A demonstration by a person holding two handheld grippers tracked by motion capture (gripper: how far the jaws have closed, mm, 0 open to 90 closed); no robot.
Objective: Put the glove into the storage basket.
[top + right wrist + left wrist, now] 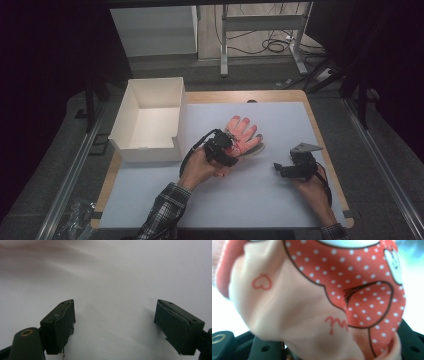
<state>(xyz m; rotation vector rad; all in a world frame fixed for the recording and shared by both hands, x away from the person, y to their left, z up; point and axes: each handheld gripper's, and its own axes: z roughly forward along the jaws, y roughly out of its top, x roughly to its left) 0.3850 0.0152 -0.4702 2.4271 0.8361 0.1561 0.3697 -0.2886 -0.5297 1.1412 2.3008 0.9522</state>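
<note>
Surface: pale matte table sheet [280, 125], white cardboard box [150, 120] at left.
Glove [242, 134]: soft pink fabric, polka-dot print, mid-table.
My left gripper [225, 146]: clamped on glove.
My right gripper [286, 169]: jaws apart, nothing between.

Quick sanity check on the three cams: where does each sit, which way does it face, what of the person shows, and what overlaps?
High view: above the person's side, facing forward and down on the table; both forearms, left tongs, right tongs, white box.
Left gripper view: rides the left tongs, looks along its jaws into the pink dotted glove clamped between them.
Right gripper view: rides the right tongs, faces bare table surface past its spread jaws.
Shared: the glove appears in the high and left gripper views.
</note>
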